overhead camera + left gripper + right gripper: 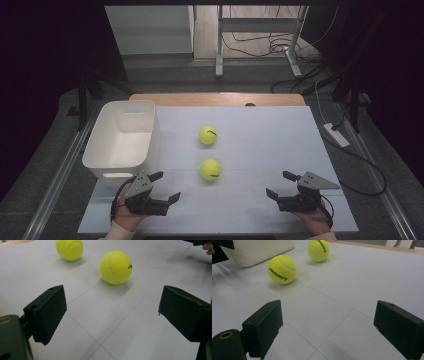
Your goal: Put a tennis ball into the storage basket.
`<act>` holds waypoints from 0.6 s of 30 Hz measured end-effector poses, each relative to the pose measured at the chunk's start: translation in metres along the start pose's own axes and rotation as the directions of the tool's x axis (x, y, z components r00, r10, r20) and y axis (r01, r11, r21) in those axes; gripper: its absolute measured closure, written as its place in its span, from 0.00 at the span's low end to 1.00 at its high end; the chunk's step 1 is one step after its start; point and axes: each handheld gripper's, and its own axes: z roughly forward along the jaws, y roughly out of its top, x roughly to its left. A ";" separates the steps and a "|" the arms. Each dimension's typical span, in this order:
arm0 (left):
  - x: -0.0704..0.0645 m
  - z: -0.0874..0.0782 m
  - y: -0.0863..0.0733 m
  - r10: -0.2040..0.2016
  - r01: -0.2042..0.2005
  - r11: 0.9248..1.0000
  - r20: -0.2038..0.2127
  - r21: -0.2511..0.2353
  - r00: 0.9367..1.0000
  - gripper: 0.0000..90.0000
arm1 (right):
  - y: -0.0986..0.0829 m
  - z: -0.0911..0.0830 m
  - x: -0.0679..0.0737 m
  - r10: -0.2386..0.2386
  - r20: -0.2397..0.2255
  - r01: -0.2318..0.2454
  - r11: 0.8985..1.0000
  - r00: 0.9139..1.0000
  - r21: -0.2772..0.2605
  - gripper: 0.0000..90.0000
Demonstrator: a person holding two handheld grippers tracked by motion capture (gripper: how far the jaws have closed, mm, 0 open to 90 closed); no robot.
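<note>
Got both my left gripper (165,187) and right gripper (280,185) spread wide with nothing held, near ball (210,169) mid-table, far ball (207,135) behind it, tub (122,137) left; they look light, fuzzy, springy, so I'd pinch across the middle.

On my bench (280,135) I count 2 fuzzy yellow-green tennis balls, the nearer one (210,169) and the farther one (207,135), apart from each other. There is 1 white rectangular plastic bin (123,141). I hold 2 black two-jaw tools, 1 in my left hand (162,187) and 1 in my right (279,184).
</note>
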 end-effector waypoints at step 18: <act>-0.005 0.004 0.018 -0.028 0.029 0.998 -0.008 0.059 1.000 0.10 | -0.003 -0.006 -0.002 0.006 0.006 -0.006 1.000 1.000 -0.013 0.10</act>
